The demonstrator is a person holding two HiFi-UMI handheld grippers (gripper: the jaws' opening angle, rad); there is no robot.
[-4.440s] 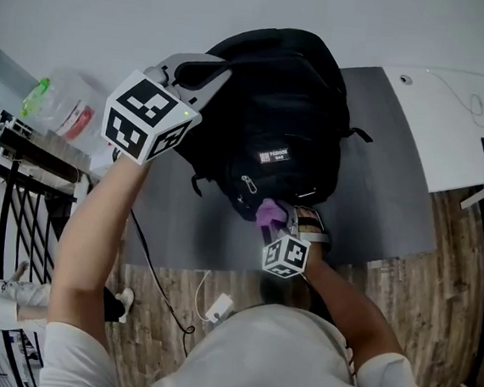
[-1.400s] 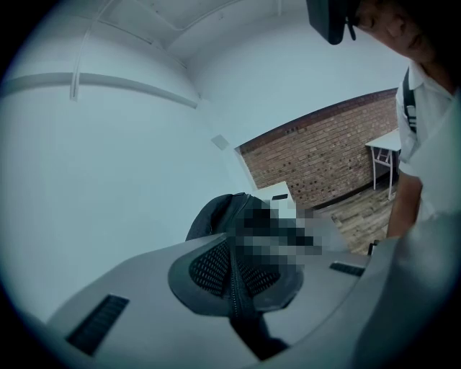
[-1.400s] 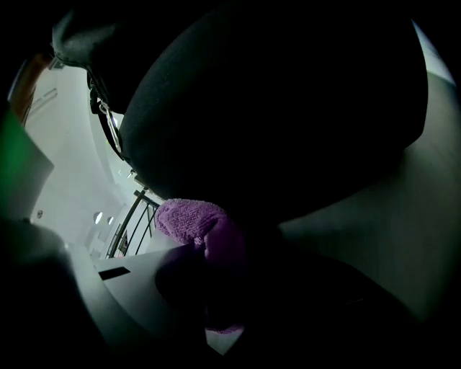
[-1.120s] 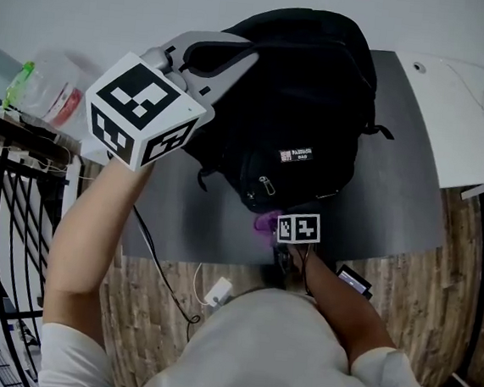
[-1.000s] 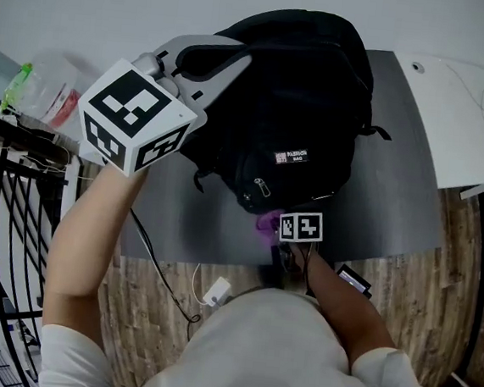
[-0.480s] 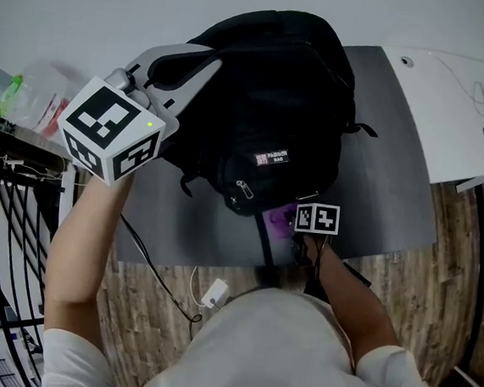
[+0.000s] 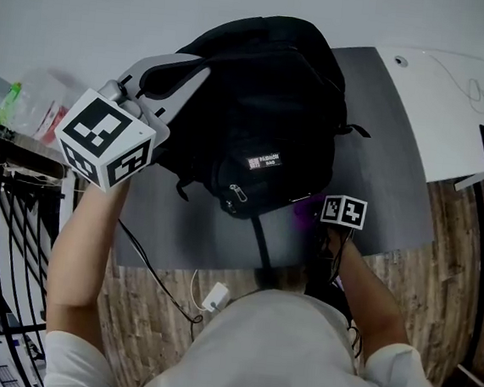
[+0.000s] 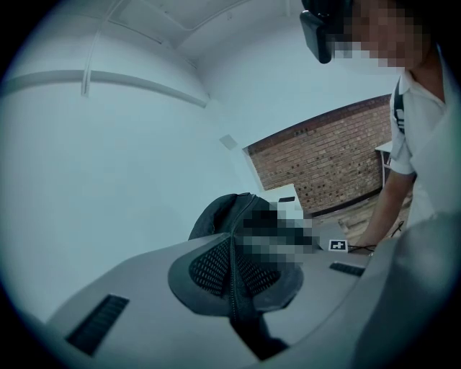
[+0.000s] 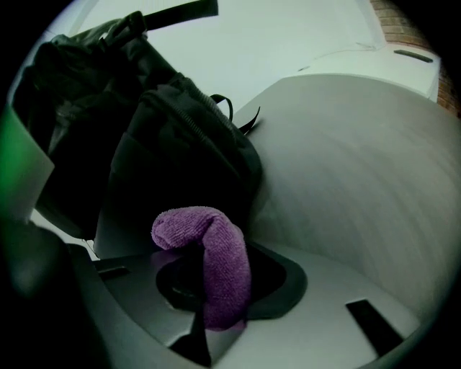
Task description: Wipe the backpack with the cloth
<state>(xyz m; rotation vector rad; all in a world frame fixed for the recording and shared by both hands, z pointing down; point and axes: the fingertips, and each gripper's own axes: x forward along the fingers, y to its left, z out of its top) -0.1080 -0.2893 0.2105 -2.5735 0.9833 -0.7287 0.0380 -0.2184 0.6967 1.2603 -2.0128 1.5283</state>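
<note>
A black backpack (image 7: 262, 122) stands on the grey table (image 7: 387, 185). My left gripper (image 7: 179, 70) is at its upper left, shut on the bag's top strap; in the left gripper view that black mesh strap (image 8: 241, 270) sits pinched between the jaws. My right gripper (image 9: 205, 292) is shut on a purple cloth (image 9: 216, 249), folded over and held next to the backpack (image 9: 166, 137). In the head view the right gripper's marker cube (image 7: 343, 211) is at the bag's lower right, and only a sliver of the cloth (image 7: 302, 210) shows.
A white desk (image 7: 455, 98) adjoins the table on the right. A black cable and a white adapter (image 7: 215, 296) lie on the wooden floor by the table's near edge. A dark rack (image 7: 11, 158) and plastic containers (image 7: 42, 105) stand at the left.
My right gripper with the cloth has slid to the right along the backpack's lower edge, from below the front pocket to the bag's lower right. The left gripper keeps hold of the strap.
</note>
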